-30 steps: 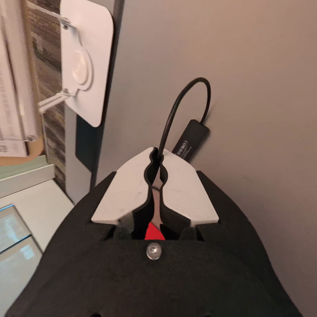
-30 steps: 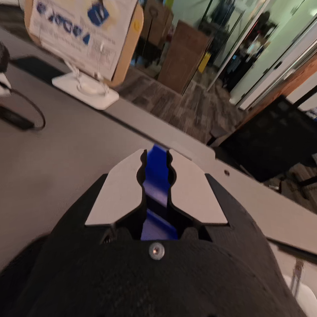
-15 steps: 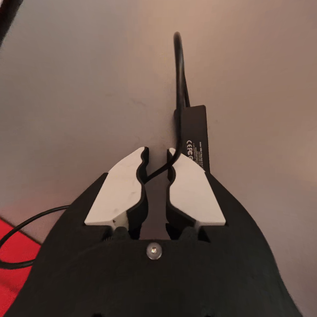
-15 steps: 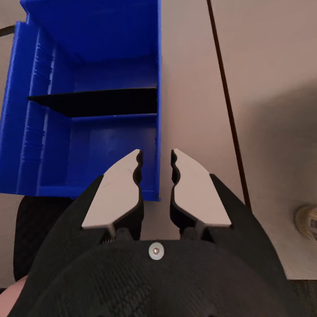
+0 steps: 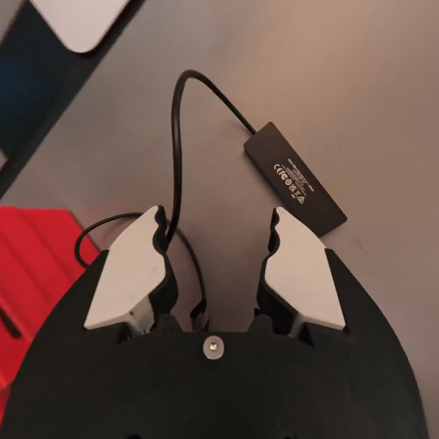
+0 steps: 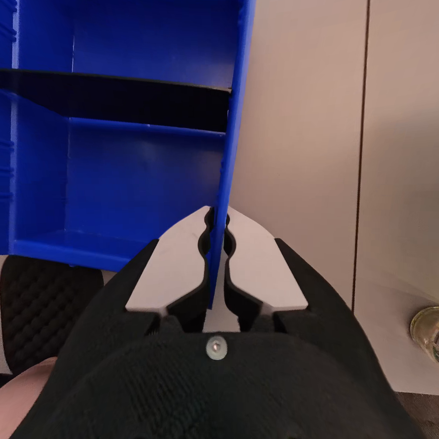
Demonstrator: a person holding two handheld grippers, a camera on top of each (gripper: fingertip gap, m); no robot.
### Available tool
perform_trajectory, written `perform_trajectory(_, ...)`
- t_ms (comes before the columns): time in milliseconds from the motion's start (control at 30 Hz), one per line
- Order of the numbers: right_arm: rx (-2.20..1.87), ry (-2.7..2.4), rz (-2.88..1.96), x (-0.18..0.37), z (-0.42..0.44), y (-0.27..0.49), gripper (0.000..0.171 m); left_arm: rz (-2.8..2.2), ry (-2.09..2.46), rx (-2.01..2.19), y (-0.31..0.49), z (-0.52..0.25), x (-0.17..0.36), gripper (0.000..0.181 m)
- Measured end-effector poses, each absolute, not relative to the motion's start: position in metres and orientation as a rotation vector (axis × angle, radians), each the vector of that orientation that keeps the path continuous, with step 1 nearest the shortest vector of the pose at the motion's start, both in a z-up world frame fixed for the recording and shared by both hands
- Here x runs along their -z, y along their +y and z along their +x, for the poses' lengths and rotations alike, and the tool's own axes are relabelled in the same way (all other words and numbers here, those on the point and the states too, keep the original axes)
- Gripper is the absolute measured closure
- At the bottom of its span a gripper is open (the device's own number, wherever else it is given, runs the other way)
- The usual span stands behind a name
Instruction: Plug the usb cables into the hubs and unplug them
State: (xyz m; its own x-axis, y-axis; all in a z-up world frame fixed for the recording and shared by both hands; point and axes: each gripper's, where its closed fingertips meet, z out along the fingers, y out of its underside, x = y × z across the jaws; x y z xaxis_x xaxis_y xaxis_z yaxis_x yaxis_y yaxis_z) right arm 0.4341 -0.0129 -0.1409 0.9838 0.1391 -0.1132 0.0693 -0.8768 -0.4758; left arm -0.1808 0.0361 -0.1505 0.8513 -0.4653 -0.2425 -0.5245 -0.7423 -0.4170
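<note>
Lying flat on the grey surface (image 5: pixel 308 59) just beyond the wide-open jaws of the left gripper (image 5: pixel 217 213), the slim black rectangular plastic hub (image 5: pixel 294 175) looked light and slippery; best pinched across its stiff narrow sides, not its limp black cable (image 5: pixel 175 142). The right gripper's (image 6: pixel 217 211) jaws clamped the blue plastic bin's (image 6: pixel 142 178) wall.

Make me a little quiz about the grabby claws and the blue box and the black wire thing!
1. True or false: the left gripper is squeezing the black cable.
2. The right gripper is shut on which part of the blue bin? A) its side wall B) its black divider C) nothing
3. Fill in: the USB hub lies on the grey ____.

Key: 1 false, its jaws are wide open; 2 A; 3 table.
</note>
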Motion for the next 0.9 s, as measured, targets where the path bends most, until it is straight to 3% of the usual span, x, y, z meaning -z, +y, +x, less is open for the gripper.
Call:
perform_trajectory(33,-0.188,-0.164,-2.654,0.141,0.431,-0.012,0.165,-2.522,0.683,-0.191,0.032,-0.181,0.144,0.097)
perform_trajectory(167,-0.188,-0.288,-2.663,0.141,0.413,-0.003,0.163,-2.419,0.595,-0.318,0.022,-0.179,0.130,0.088)
perform_trajectory(300,-0.184,-0.278,-2.674,0.141,0.408,0.002,0.161,-2.429,0.551,-0.261,0.040,-0.191,0.137,0.091)
perform_trajectory(367,-0.196,-0.250,-2.662,0.138,0.409,0.004,0.155,-2.415,0.619,-0.125,0.056,-0.188,0.139,0.101)
perform_trajectory(567,-0.096,-0.161,-2.593,0.120,0.425,0.009,0.133,-2.410,0.841,-0.239,0.097,-0.201,0.117,0.094)
perform_trajectory(700,-0.060,-0.185,-2.561,0.110,0.423,0.009,0.129,-2.505,1.086,-0.220,0.095,-0.197,0.103,0.103)
perform_trajectory(900,-0.036,-0.214,-2.556,0.107,0.421,0.008,0.129,-2.675,1.365,-0.427,0.094,-0.230,0.099,0.073)
